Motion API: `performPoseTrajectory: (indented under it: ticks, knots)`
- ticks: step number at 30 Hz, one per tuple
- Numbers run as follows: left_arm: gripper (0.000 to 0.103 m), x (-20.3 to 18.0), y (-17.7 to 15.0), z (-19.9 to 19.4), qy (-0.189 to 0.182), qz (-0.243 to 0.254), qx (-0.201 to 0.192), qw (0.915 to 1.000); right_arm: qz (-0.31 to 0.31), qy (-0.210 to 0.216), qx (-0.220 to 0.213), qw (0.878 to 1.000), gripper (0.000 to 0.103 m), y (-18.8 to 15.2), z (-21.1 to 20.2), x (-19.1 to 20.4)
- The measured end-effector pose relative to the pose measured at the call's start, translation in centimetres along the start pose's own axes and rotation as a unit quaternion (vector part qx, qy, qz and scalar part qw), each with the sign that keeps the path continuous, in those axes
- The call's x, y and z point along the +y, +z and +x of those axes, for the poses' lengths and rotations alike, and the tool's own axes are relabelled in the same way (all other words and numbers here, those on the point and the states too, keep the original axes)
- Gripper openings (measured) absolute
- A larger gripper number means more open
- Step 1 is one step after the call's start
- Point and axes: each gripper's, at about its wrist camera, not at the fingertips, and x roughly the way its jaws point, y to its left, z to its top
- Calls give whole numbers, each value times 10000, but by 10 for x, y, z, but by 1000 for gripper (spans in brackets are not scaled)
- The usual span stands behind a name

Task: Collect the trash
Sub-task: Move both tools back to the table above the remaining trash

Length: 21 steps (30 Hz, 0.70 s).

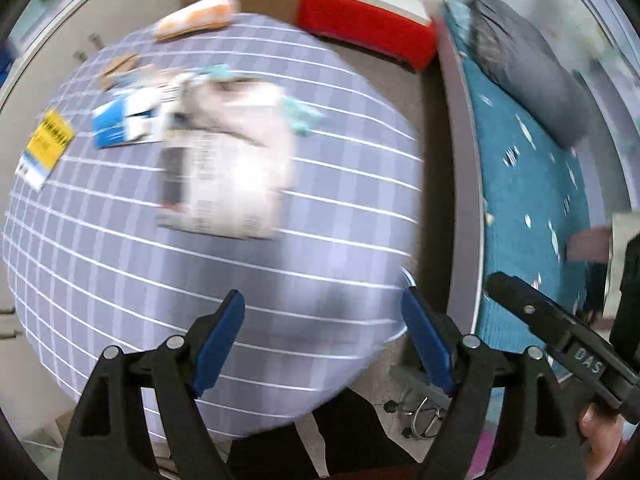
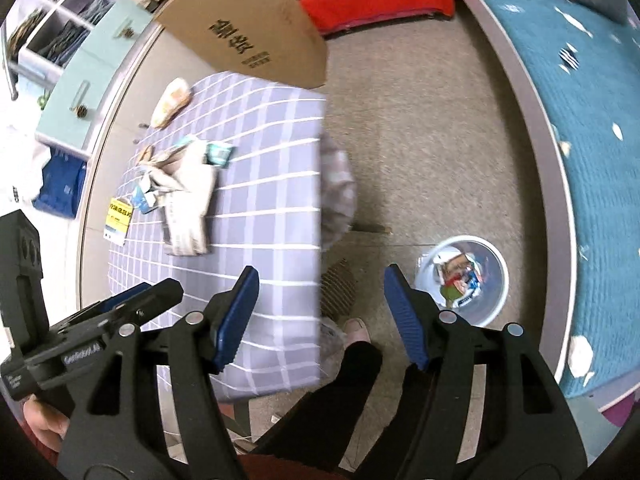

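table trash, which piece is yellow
The flat packet at the left edge of the table, beside the blue-and-white carton. The other scraps are white, blue, teal, tan or orange.

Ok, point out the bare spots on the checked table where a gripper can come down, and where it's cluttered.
The near half of the checked tablecloth, from the white paper bag to the near edge, is bare. So is the strip along the edge facing the bucket. The far corner by the wall is crowded: yellow card, blue packet, teal wrapper, orange packet.
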Motion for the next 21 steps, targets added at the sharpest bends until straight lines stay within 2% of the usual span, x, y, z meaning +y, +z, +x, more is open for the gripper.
performPoseTrajectory:
  ticks: [4,10,17,21]
  knots:
    - [79,59,19,-8,-69,-327,-110,9994,-87,-96,64,9999,64,10,20,38]
    - [79,117,49,-19,-97,-475,-288,9984,-341,-203,46,9992,64,27,41,95]
    - [79,159,79,-33,-70,-723,-442,9964,-753,-340,-117,9965,64,55,55,144]
    - [79,176,96,-33,-9,-988,-483,9939,-1218,-509,-17,9913,64,79,72,171]
